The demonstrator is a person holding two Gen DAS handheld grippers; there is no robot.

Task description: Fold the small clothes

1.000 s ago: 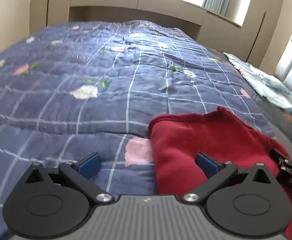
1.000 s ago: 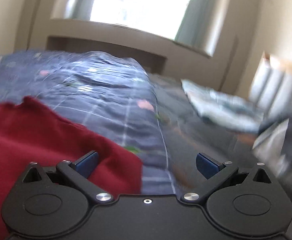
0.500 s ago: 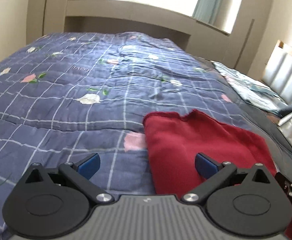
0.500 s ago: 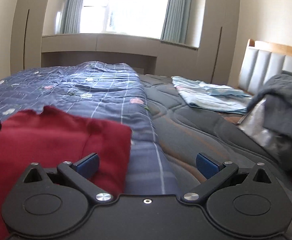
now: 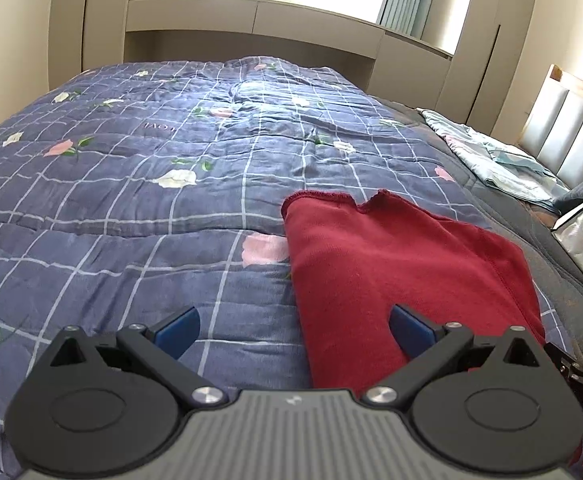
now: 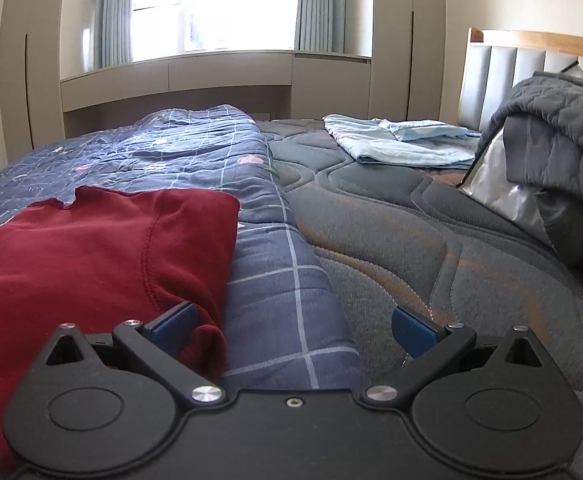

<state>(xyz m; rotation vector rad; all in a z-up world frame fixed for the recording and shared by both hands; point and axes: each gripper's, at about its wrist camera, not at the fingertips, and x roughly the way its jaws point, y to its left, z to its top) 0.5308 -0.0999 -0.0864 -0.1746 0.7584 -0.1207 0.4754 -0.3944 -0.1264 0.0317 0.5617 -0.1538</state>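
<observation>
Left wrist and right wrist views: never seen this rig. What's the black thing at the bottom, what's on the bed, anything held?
No robot arm here: a person holds a two-finger gripper in each hand, and a fisheye camera on each looks forward along its fingers. The black shape at the bottom of each picture is that gripper's own body. The left gripper and right gripper both stand open and hold nothing. On the bed, a red garment lies flat on a blue floral quilt. Further right are the bare grey mattress, a light blue cloth and a grey blanket by the headboard.
</observation>
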